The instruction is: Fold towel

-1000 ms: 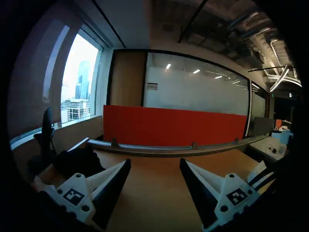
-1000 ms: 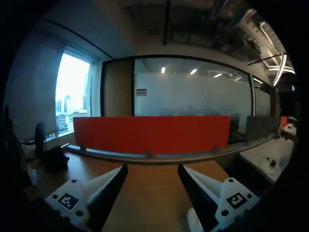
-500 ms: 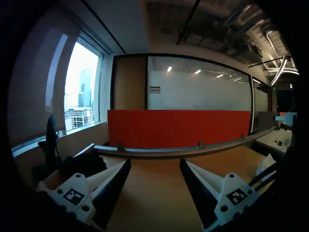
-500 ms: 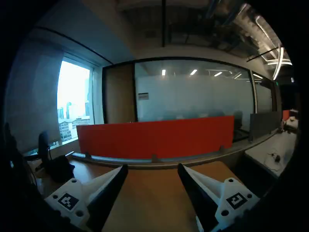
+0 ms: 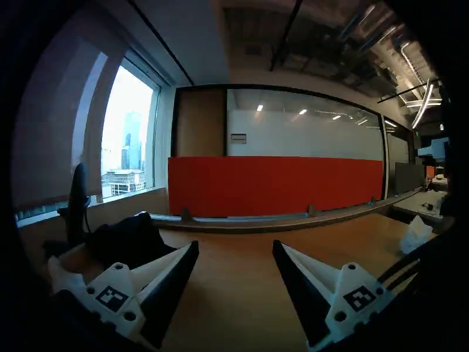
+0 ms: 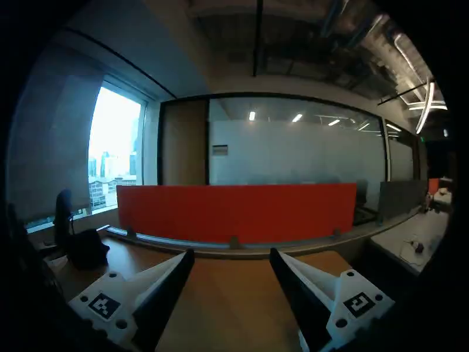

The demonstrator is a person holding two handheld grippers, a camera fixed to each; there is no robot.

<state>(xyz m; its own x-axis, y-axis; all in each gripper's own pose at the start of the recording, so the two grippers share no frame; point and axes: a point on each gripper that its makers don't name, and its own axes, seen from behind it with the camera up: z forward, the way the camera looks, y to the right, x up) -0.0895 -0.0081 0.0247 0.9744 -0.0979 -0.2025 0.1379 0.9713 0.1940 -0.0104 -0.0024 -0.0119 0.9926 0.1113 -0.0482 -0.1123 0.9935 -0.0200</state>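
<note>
My left gripper [image 5: 234,243] hangs open above a wooden desk [image 5: 234,281], with nothing between its fingers. At the right edge of the left gripper view a white crumpled piece of cloth [image 5: 415,233] sticks up behind the right finger; I cannot tell whether it is the towel. My right gripper [image 6: 230,252] is also open and empty, over the same kind of wooden desk [image 6: 231,299]. Both cameras look level across the desk toward a red divider panel [image 5: 275,185] [image 6: 234,211].
A black bag [image 5: 126,240] lies on the desk at the left, with an office chair [image 5: 76,202] behind it; both are also in the right gripper view, the bag [image 6: 85,247] and the chair [image 6: 61,214]. A window is at the left and a glass wall behind the divider. Another desk [image 6: 410,243] stands at the right.
Both views have levelled and shifted slightly. The black bag looms larger in the left gripper view. A white scrap by the right gripper's right finger has dropped out of sight. Both grippers stay open.
</note>
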